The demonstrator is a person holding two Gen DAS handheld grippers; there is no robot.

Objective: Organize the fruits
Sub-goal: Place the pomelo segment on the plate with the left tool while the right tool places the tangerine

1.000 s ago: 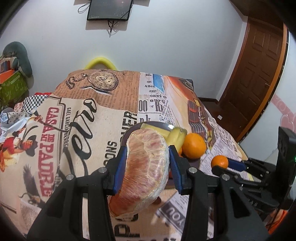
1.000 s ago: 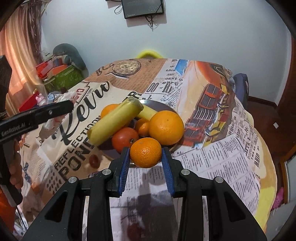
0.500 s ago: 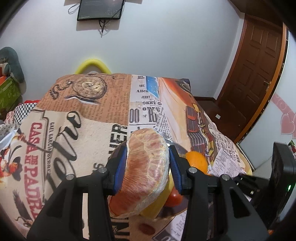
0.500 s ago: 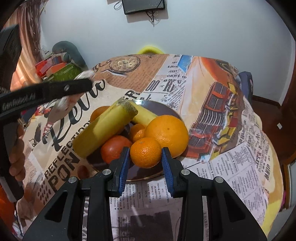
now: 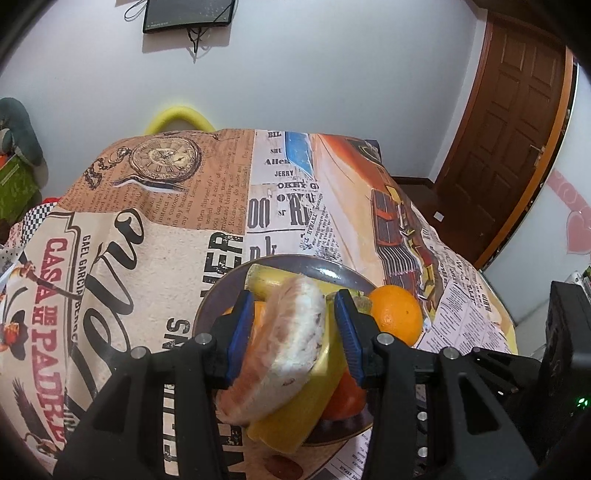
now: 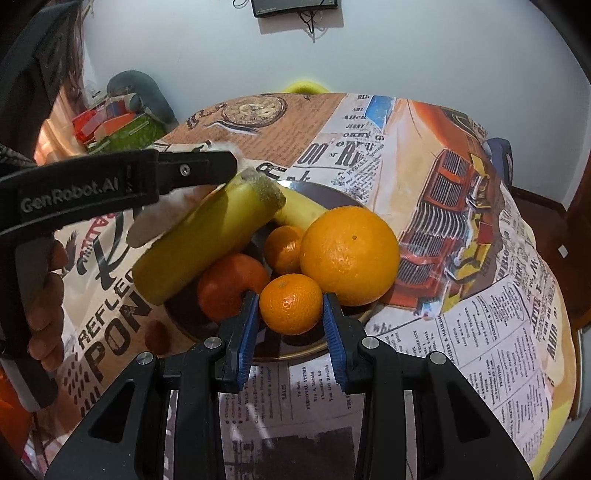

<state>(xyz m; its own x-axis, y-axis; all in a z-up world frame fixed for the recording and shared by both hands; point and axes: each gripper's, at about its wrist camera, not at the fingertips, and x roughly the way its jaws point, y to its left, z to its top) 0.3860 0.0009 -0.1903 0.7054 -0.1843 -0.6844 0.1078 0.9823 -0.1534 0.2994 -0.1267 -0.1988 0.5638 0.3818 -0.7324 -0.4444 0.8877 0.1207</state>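
While our left gripper (image 5: 295, 332), jaws apart, lets the blurred peeled pomelo (image 5: 282, 350) slip over the plate (image 5: 218, 299), our right gripper (image 6: 290, 328) clamps a mandarin (image 6: 290, 303).

A pale, plain wall (image 5: 332, 66) is running across the far side of the room, and a dark flat screen (image 5: 188, 14) is hanging high on it with loose cables dangling beneath. At the right, a brown panelled wooden door (image 5: 517, 122) is standing shut in an orange-brown frame. Pink heart shapes (image 5: 576, 229) are showing on the wall right of the door. A table is filling the middle, wearing a cloth (image 5: 166, 206) printed with newspaper text, a pocket watch and an orange car. A yellow curved chair back (image 5: 179, 118) is peeking over the far edge. At the far left, green and red clutter (image 6: 118, 125) is sitting in a pile.
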